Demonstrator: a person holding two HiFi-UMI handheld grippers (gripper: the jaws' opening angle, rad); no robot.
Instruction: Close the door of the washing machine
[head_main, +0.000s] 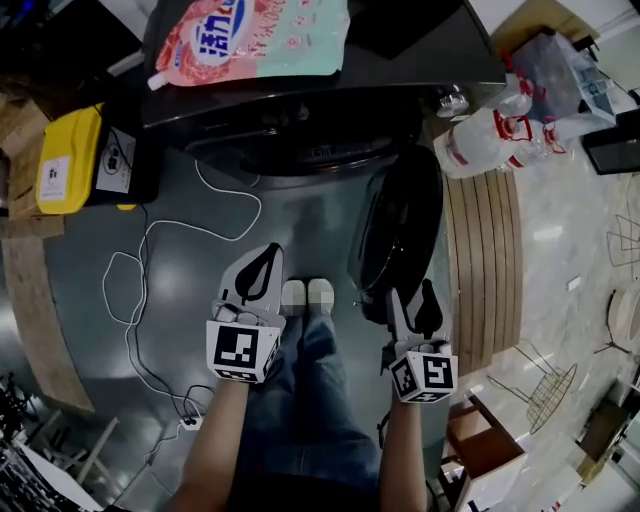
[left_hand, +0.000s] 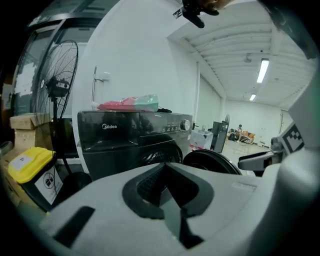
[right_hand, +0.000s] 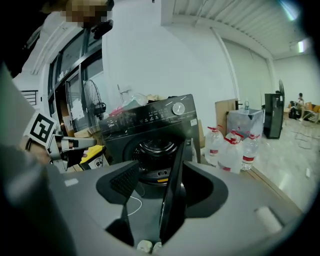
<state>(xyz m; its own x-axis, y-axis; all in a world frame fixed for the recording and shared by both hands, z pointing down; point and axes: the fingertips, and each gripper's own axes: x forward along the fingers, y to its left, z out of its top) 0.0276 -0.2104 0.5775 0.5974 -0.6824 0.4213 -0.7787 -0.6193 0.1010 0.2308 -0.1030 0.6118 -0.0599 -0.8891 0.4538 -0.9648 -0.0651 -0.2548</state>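
**The washer door is wide open**

On the far left we see a yellow bin (head_main: 68, 160) on the floor (head_main: 300, 225). A white cable (head_main: 150, 250) curls beside it. We hold the left gripper (head_main: 268, 255) low in front of us. Its two fingers (head_main: 243, 272) are pressed together at the tips, with nothing between them. It points at the washing machine (head_main: 300, 120), which stands ahead of us. A pink and green soap bag (head_main: 250, 35) lies on top of the machine. Our two shoes (head_main: 307, 293) show between the grippers. The round hole (right_hand: 156, 150) in the front of the machine is dark and not covered. The door (head_main: 400, 225) hangs swung out on the machine's right side, away from the hole. The right gripper (head_main: 412, 292) is near the low edge of the door. Its fingers (head_main: 397, 312) are spread apart. In the right gripper view the thin edge of the door stands up between them, closer to the right finger. We cannot tell if it touches that finger. The left finger is clear of it. On the far right, water bottles (head_main: 480, 140) stand by the machine.
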